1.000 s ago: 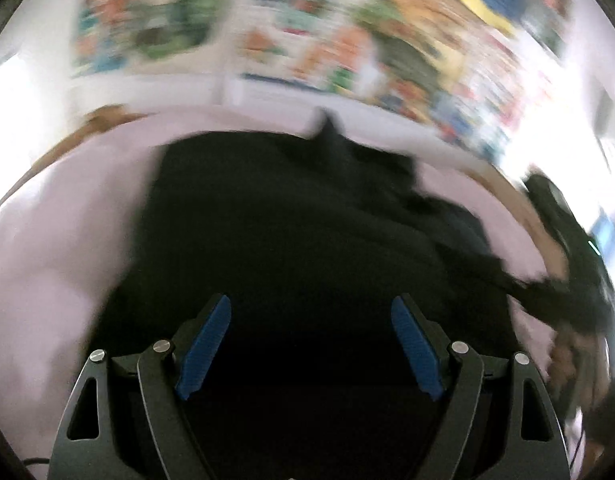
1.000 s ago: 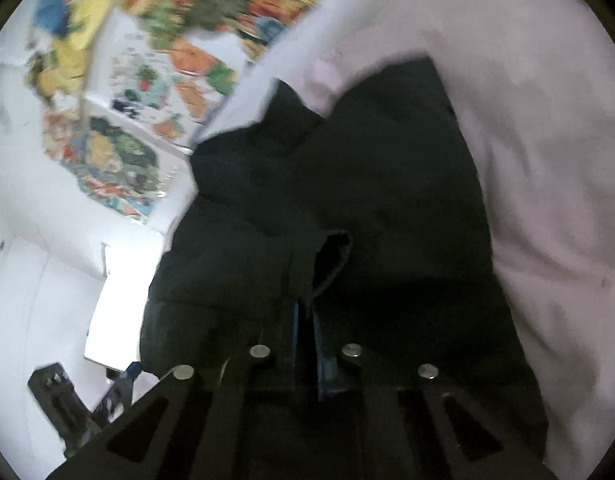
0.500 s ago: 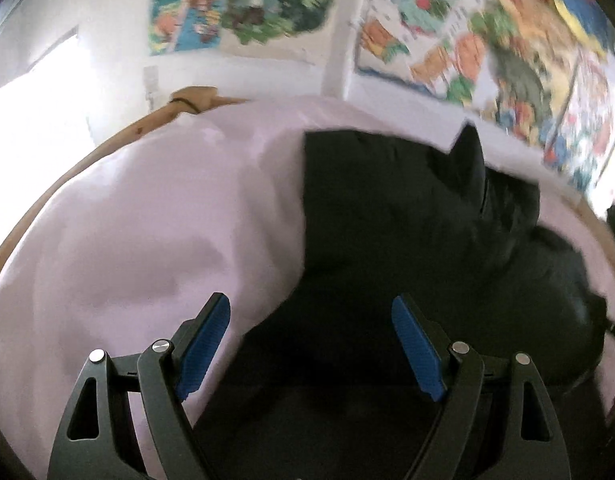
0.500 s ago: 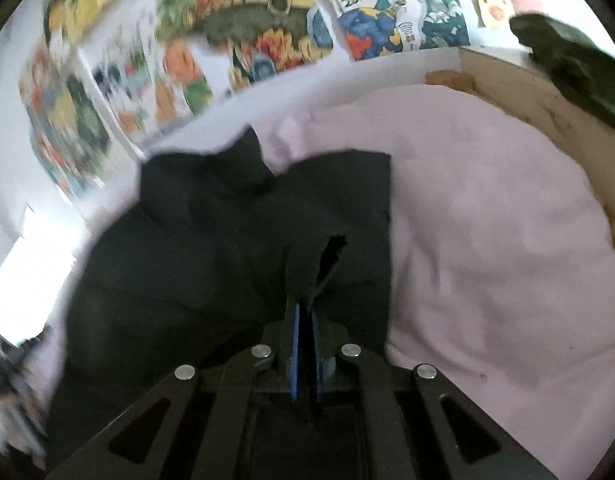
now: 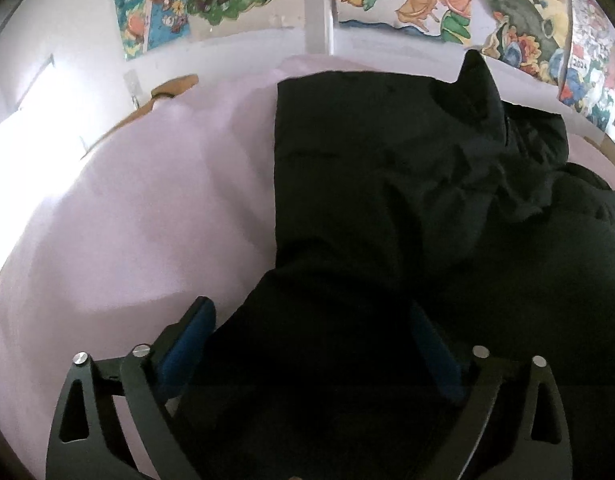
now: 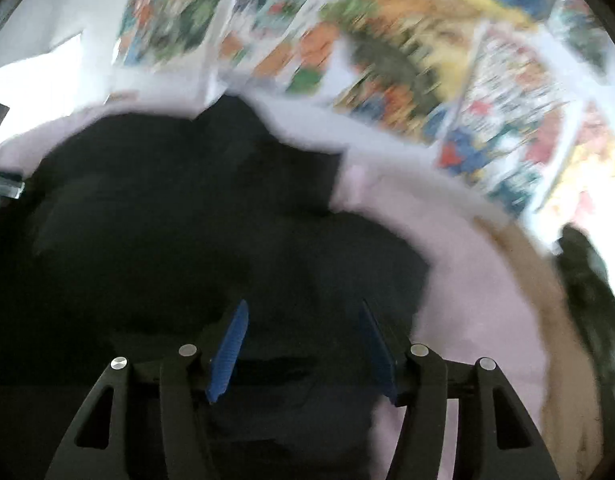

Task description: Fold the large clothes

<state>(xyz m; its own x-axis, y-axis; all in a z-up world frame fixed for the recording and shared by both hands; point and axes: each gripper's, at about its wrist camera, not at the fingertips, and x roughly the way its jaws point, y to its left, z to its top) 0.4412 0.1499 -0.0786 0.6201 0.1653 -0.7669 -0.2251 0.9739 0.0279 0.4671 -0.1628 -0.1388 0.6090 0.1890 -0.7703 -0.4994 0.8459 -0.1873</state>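
A large black garment [image 5: 387, 208] lies rumpled on a pale pink sheet [image 5: 139, 220]; it also fills the left and middle of the right wrist view [image 6: 179, 232]. My left gripper [image 5: 311, 328] is open low over the garment's near left edge, with black cloth lying between its blue pads [image 5: 191, 336]. My right gripper [image 6: 303, 332] is open just above the garment's near right part, holding nothing. The right wrist view is blurred by motion.
Bright cartoon posters [image 5: 447, 4] cover the white wall behind the bed. A wooden bed frame [image 5: 171, 88] edges the sheet; it also shows at the right in the right wrist view [image 6: 547, 280]. A dark item [image 6: 587, 280] lies on that frame at far right.
My right gripper was shut on a fold of the black garment and has opened, letting it go. My left gripper stayed open and moved left to the garment's edge.
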